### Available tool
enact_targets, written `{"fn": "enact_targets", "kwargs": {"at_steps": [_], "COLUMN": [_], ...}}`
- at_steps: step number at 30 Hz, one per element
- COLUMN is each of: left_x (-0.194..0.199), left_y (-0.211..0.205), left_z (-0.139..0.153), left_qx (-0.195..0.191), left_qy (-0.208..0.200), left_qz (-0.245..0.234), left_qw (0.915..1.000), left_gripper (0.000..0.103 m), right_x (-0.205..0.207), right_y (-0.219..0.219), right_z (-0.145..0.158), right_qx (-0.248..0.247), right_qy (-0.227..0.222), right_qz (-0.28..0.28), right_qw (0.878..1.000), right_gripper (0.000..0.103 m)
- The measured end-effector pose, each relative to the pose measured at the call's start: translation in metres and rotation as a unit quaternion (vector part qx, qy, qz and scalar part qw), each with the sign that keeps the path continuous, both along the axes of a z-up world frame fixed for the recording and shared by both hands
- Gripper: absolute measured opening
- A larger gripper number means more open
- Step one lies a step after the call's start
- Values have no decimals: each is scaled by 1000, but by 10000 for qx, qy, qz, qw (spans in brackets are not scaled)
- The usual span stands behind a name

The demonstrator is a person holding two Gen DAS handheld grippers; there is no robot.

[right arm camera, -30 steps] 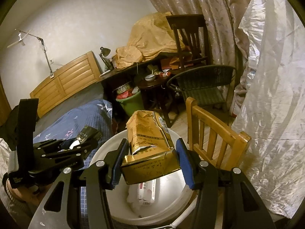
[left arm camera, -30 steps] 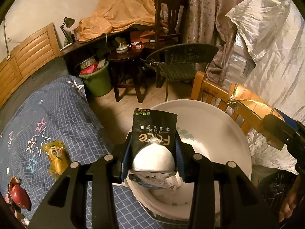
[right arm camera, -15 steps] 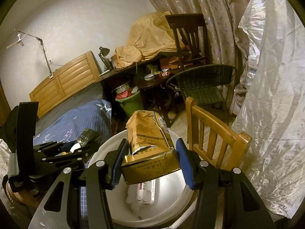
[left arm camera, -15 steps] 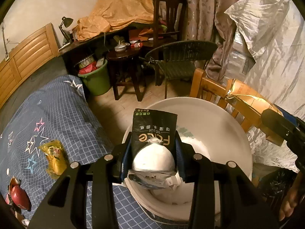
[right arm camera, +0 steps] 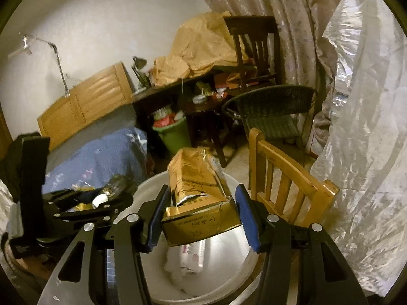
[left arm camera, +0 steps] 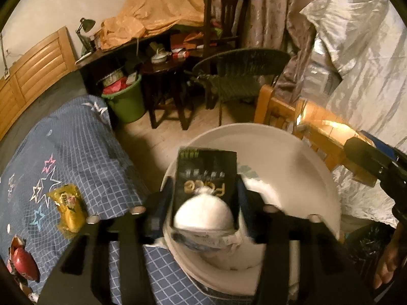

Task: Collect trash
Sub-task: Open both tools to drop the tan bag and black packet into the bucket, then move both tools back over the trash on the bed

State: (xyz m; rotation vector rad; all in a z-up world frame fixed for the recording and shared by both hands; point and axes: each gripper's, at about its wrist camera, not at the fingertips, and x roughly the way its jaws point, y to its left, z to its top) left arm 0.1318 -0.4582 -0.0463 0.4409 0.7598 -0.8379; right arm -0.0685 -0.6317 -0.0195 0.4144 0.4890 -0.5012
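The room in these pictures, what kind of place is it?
Most likely a cluttered bedroom at home: a bed with a wooden headboard, a desk lamp, and curtains.

Left gripper (left arm camera: 203, 203), right gripper (right arm camera: 201, 216) side by side, tilted down — jaws just opening.

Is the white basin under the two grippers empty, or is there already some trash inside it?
Not empty. In the right wrist view the white basin already holds a white printed packet lying on its bottom, below the gold carton.
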Motion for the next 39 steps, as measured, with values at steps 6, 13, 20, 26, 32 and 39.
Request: {"fn": "enact_targets", "kwargs": {"at_steps": [6,13,20,26,32,39], "left_x": [8,3,-7,-14,-26,-27], "left_y": [6,13,32,75,146,232], "left_z": [0,1,17,35,52,67], "left_qx": [-67,-85,-154,-336,-632,-887], "left_qy": [118,125,-390,-827,-1200,-1285], "left_qz": [139,212,547,1077,1546,2212], "left_qw": [9998,9997,9976,9902,9786,9626], "left_gripper": [68,68,76,84,92,94], "right_x": [4,-4,-12,-21,-39,-44], "right_y": [-10,-12,1,37,89,154], "right_z": [-6,-12,-8,12,27,37], "right_qx": [131,288,251,-310,-1056,-1438], "right_qy": [-20,-93,-241,-468,-1046,-1676], "right_qz": [-50,-134,-137,-232,-520,-434], "right_qw": [9999,9995,9993,9982,9875,9743], "right_gripper": [65,65,65,72,79,86]}}
